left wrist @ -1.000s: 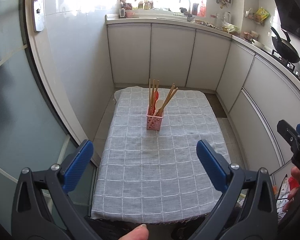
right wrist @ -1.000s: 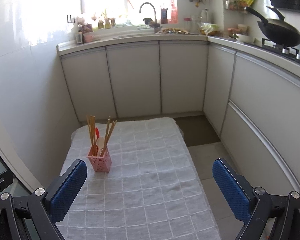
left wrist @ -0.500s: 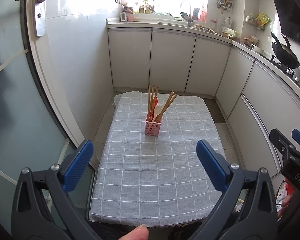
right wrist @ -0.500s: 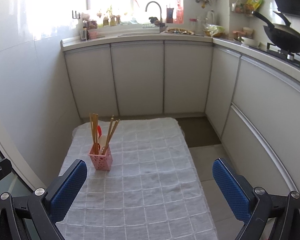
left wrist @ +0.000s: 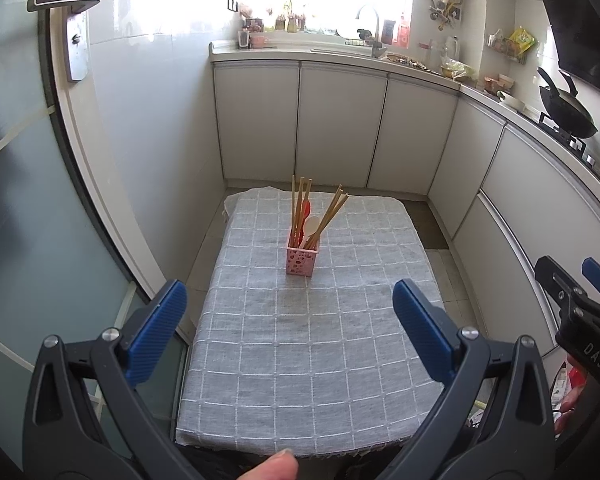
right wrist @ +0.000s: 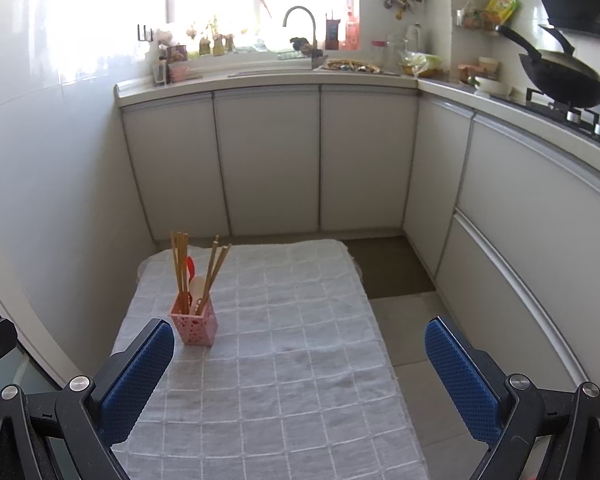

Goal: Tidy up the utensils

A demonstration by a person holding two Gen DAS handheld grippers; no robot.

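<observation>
While both grippers pulled back, pink holder (left wrist: 302, 261) stayed put

Daylight floods in through the window (right wrist: 256, 0) behind the sink, blown out to pure white in both views — detail there is lost. Glare spills over the glossy wall tiles (right wrist: 40, 60) on the left. The checked cloth (left wrist: 312, 336) is evenly lit, with soft, faint shadows. Focus stays sharp; fisheye distortion bows the cabinets (left wrist: 540, 208) and door frame (left wrist: 84, 184) near the edges.
</observation>
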